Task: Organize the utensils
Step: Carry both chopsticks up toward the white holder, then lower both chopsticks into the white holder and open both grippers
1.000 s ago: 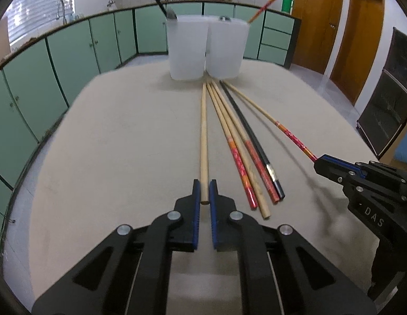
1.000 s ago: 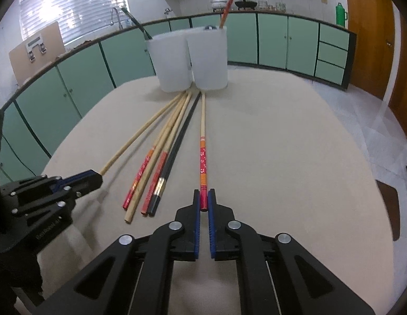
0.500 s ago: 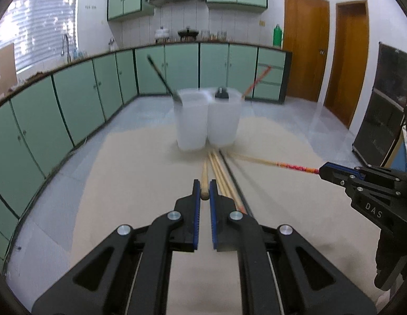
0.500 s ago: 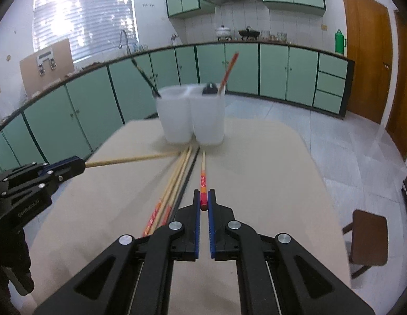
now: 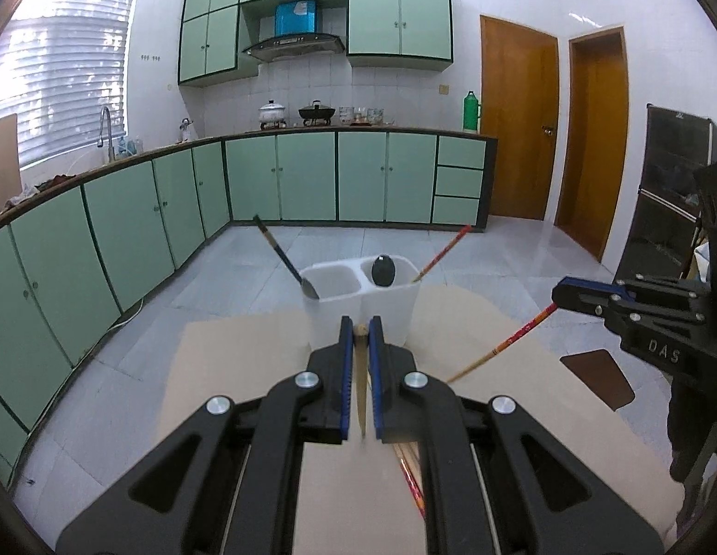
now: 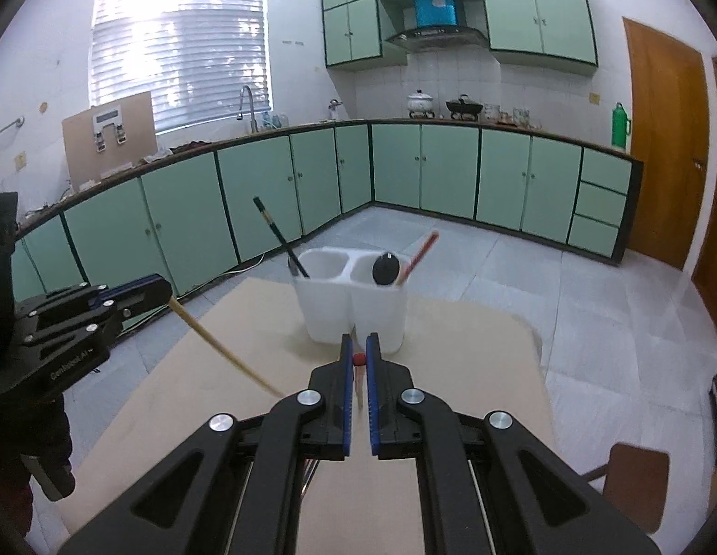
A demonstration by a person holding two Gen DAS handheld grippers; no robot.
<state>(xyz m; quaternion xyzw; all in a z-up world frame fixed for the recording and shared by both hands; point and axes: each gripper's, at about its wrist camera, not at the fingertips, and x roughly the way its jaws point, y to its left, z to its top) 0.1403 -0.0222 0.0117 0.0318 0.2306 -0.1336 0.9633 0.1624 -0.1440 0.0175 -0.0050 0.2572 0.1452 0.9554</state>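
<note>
My left gripper [image 5: 361, 329] is shut on a plain wooden chopstick [image 5: 362, 397], lifted well above the table and hanging down; it also shows in the right wrist view [image 6: 219, 347]. My right gripper [image 6: 358, 349] is shut on a red patterned chopstick [image 6: 358, 374], also lifted, seen from the left wrist view [image 5: 511, 344]. A white two-compartment holder [image 5: 358, 296] stands at the table's far end, with a black chopstick [image 5: 277, 249] in its left cup and a red chopstick [image 5: 444, 252] and a black spoon [image 5: 383, 270] in its right cup.
Several chopsticks [image 5: 407, 467] still lie on the beige table [image 5: 229, 356] below the grippers, mostly hidden. A brown stool [image 6: 636, 476] stands right of the table. Green kitchen cabinets [image 6: 266, 194] line the far walls.
Both grippers have risen high above the table with their chopsticks, whose far ends have left the table and now hang down. The holder now looks lower and farther.
</note>
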